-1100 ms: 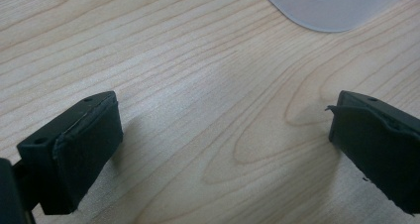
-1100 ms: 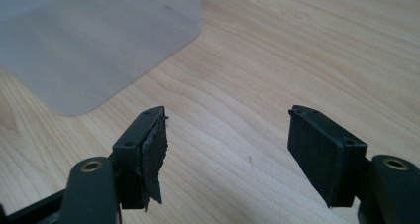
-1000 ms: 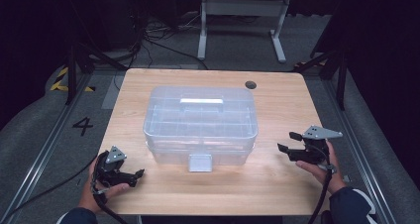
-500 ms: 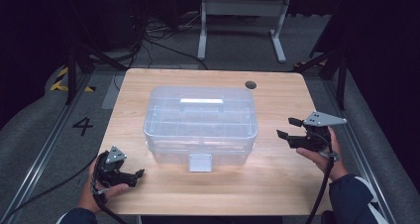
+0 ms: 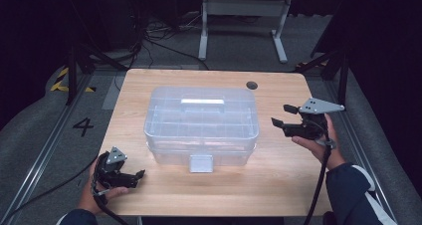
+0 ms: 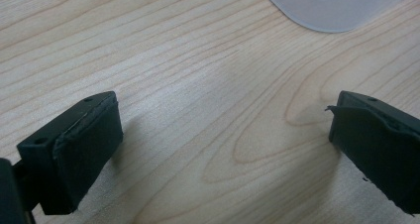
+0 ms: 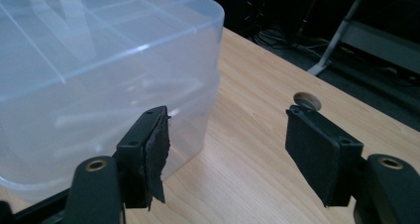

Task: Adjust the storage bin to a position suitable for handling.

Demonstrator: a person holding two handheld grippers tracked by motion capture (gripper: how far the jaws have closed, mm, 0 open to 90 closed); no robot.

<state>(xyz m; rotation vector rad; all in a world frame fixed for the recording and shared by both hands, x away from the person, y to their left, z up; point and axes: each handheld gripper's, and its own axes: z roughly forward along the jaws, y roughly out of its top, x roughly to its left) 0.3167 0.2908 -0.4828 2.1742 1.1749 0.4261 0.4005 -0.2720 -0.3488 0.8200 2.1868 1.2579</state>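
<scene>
Both tongs spread, empty; clear box (image 5: 201,123) contents blurred, its corner (image 6: 337,6) cropped.

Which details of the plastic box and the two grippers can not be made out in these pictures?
- Clear plastic box: contents unreadable in the high view, its walls are cloudy.
- Same box, left gripper view: frame edge cuts off everything past a corner.
- Front latch: too small to tell if fastened.
- Left gripper: the hand hides its underside.

I see a clear, frosted box (image 5: 201,123) on my pale wood-grain counter (image 5: 278,185), both tools black, the right tool (image 5: 288,118) topped grey.
</scene>
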